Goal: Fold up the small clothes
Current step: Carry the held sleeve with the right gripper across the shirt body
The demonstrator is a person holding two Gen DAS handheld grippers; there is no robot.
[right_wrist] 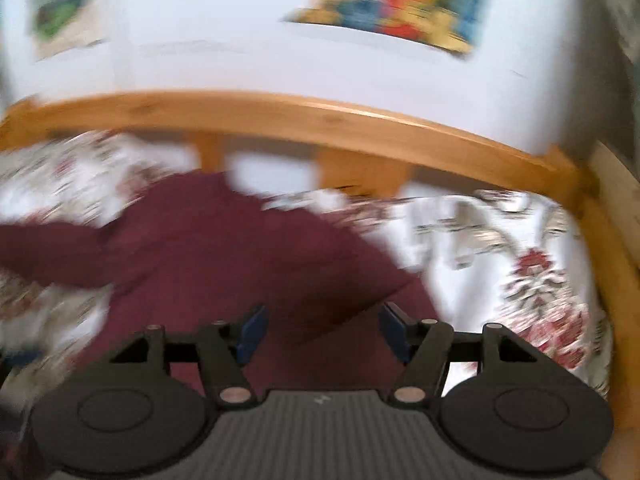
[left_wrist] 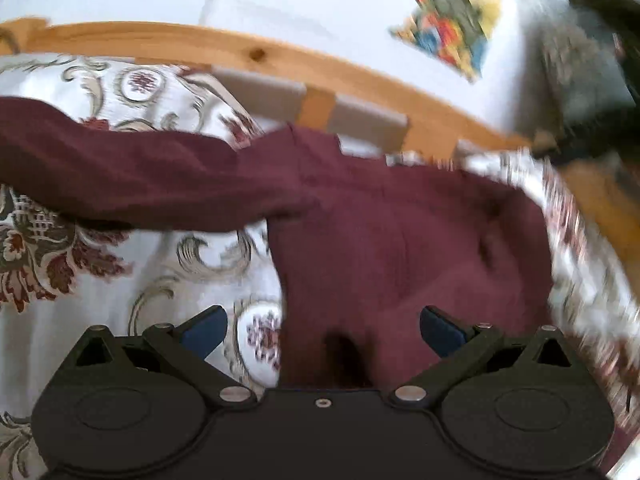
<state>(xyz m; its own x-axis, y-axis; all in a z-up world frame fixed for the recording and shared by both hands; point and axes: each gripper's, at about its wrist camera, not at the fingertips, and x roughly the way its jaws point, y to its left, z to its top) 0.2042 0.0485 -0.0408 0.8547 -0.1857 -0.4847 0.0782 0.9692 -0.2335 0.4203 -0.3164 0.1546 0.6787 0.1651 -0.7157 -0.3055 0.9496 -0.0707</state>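
Two tongs, both mine, both w/ blue pads.

Left wrist view: my left gripper (left_wrist: 323, 334) is wide open, nothing pinched. One blue pad (left_wrist: 205, 330) sits over the flowery bedspread (left_wrist: 80, 320), the other over the dark red top (left_wrist: 400, 248). That top lies spread on the bed. Its long sleeve (left_wrist: 120, 176) runs out to the left side of the pic, across the bedspread. The body of the top goes from the middle down to right under my tongs, and its left edge passes between the pads. Behind the bed is a wooden bed rail (left_wrist: 256, 54), then a white wall w/ a colourful poster (left_wrist: 452, 20). Right side of the pic is blurry.

Right wrist view: whole pic is blurry. My right gripper (right_wrist: 322, 334) is open too, pads apart, not squeezing anything. The dark red top (right_wrist: 224, 256) lies below and between the pads, w/ a folded edge making a dark slanted line near the right pad. Sleeve (right_wrist: 48, 252) goes off left. Flowery bedspread (right_wrist: 520, 272) shows on the right, wooden rail (right_wrist: 320, 120) behind, poster (right_wrist: 400, 0) on the wall.
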